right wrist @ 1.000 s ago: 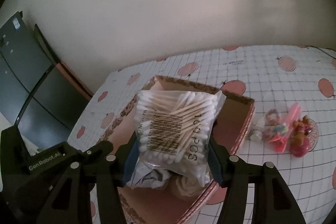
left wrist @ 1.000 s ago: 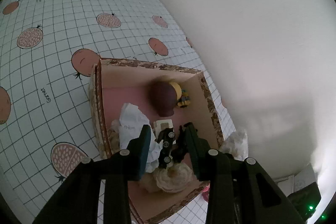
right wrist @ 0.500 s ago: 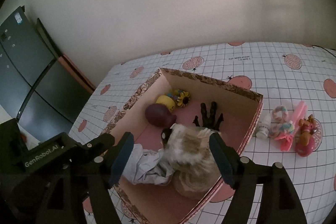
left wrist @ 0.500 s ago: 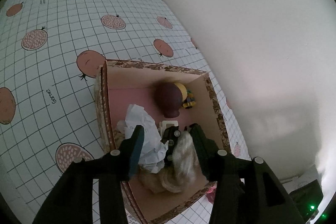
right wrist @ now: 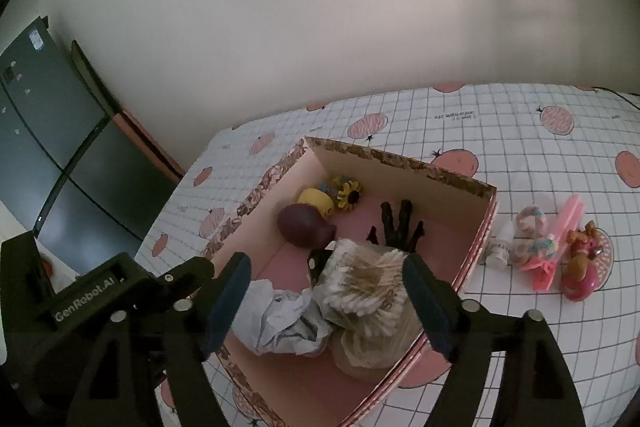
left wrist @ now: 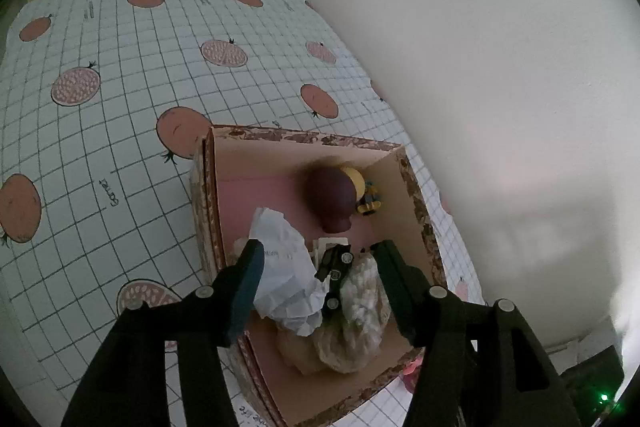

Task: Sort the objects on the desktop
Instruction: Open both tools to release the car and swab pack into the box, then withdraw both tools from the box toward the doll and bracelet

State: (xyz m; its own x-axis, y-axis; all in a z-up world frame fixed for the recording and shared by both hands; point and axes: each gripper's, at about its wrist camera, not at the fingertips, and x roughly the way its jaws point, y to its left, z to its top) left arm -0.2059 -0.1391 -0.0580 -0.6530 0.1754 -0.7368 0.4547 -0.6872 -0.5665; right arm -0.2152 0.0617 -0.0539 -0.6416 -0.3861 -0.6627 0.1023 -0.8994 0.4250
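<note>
Cotton swab bag [right wrist: 362, 283] lies in the box [right wrist: 400, 163], lower centre of right wrist view, propped on a beige crinkly bag [right wrist: 372, 351] w/ crumpled white paper [right wrist: 276, 311] just left of it. My right gripper [right wrist: 326, 297] hangs above it, jaws spread wide, nothing btwn them; left gripper [left wrist: 318, 277] likewise parted & empty over the same pile. Swabs look v. light, film slippery & soft, so if I re-take it I'd pinch across the flat sides at mid-bag, not the floppy ends. Going left to right in the right view: dark cabinet [right wrist: 48, 147] at far left, then the paper, a maroon rounded thing [right wrist: 302, 225], yellow toy [right wrist: 318, 201] w/ sunflower [right wrist: 348, 197] at the box's back, a black hand-shaped item [right wrist: 396, 227] mid-box. Outside, right of the box wall on the tomato-print cloth [right wrist: 520, 131]: small white bottle [right wrist: 500, 247], pastel ring [right wrist: 532, 223], pink clip [right wrist: 560, 243], little doll figure [right wrist: 584, 259]. I'd guess those go next; box wall stands close beside the bottle, tight for a finger.
</note>
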